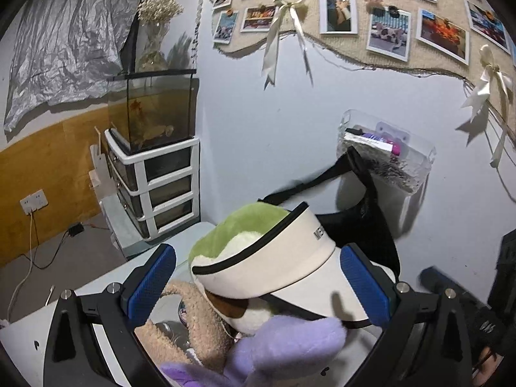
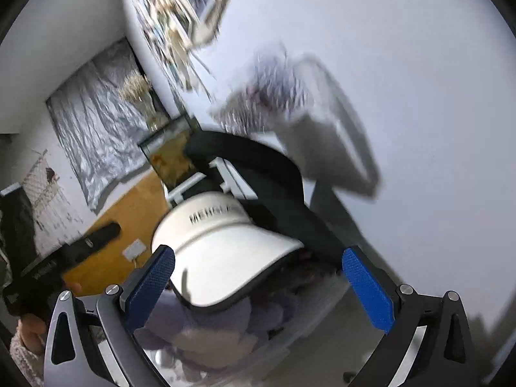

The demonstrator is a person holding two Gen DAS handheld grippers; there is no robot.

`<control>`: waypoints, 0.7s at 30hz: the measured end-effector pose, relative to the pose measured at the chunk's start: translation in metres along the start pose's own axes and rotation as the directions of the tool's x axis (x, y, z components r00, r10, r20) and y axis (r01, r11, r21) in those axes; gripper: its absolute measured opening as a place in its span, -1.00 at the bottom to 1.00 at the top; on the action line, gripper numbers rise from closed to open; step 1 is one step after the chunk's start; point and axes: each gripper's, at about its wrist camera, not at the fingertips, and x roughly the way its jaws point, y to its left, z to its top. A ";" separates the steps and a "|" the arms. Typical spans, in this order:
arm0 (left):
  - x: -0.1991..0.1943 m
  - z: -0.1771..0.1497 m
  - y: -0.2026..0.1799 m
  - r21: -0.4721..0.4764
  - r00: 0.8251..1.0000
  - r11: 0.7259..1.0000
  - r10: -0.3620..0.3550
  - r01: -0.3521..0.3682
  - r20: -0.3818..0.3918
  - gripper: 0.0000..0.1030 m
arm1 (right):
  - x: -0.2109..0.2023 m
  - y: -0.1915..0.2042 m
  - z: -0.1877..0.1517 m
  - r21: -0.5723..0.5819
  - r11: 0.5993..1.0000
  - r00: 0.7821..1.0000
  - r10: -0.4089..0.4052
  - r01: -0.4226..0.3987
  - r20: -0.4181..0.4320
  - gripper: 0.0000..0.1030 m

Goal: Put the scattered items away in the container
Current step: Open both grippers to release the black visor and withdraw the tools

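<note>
White visor (image 1: pixel 283 258) atop soft toys (image 1: pixel 277 345): light, stiff brim; pinch brim edge, 6 o'clock. Left gripper (image 1: pixel 258 287), right gripper (image 2: pixel 258 290) both spread wide, holding nothing.

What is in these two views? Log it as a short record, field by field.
pile top: white visor cap with black trim, resting on the plush toys
plush toys: green and cream one behind the cap, purple one in front, tan fuzzy one to the left
black strap: bag strap rising behind the cap toward the wall
left gripper: open, jaws either side of the pile, holding nothing
right gripper: open, holding nothing, view motion-blurred
container: hidden under the pile, edges unclear
background: fish tank on a white drawer unit
</note>
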 end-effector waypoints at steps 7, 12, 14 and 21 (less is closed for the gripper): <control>0.008 -0.004 0.004 -0.036 0.999 0.999 -0.015 0.014 -0.029 0.99 | 0.032 -0.005 0.013 -0.168 0.984 0.998 -0.062 0.062 0.009 0.69; 0.009 -0.002 -0.001 -0.020 0.999 1.000 -0.022 0.022 -0.023 0.99 | 0.059 -0.002 0.010 -0.320 0.944 0.995 -0.093 0.077 -0.035 -0.33; 0.009 -0.001 -0.002 -0.015 1.000 1.000 -0.022 0.022 -0.019 0.99 | 0.064 0.003 0.008 -0.386 0.917 0.993 -0.113 0.097 -0.018 -0.54; 0.014 -0.001 -0.001 -0.011 0.999 1.000 -0.011 0.011 -0.033 0.99 | 0.057 0.046 -0.012 -0.687 0.691 0.975 -0.169 0.223 0.146 -0.75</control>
